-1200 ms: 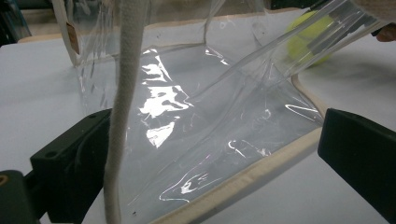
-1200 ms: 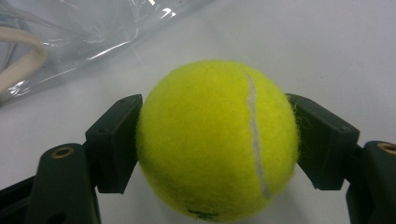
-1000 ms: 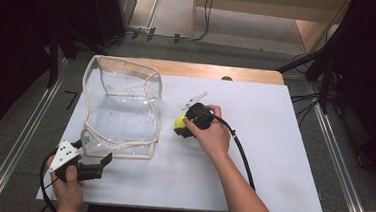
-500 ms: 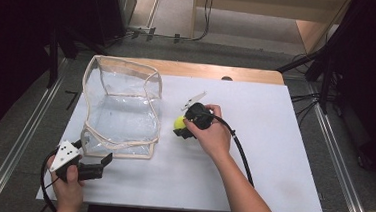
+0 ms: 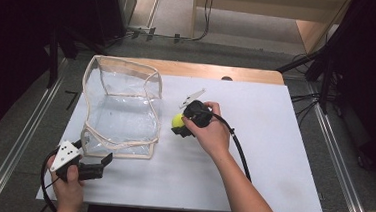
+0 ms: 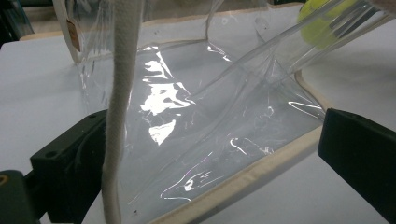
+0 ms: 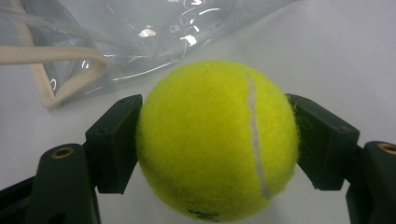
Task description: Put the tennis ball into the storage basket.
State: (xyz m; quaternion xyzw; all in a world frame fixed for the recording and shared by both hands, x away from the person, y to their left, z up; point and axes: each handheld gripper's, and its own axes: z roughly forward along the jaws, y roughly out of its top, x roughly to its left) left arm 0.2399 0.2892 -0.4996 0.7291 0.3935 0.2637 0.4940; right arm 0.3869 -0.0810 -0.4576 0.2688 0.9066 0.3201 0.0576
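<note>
Right gripper [image 5: 180, 126] mid-frame clamps tennis ball [image 7: 217, 140], just right of clear bag [image 5: 121, 106]. Left gripper [image 6: 205, 154] lower left, jaws wide, bag's cream-trimmed corner between them. White table [image 5: 272, 157].

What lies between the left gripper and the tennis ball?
In the high view, the clear bag lies between the left gripper and the tennis ball. The left gripper view shows the ball through the plastic.

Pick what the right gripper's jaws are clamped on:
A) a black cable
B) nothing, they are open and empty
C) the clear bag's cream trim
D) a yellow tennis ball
D: in the right gripper view the two black jaws of the right gripper press against opposite sides of the tennis ball.
</note>
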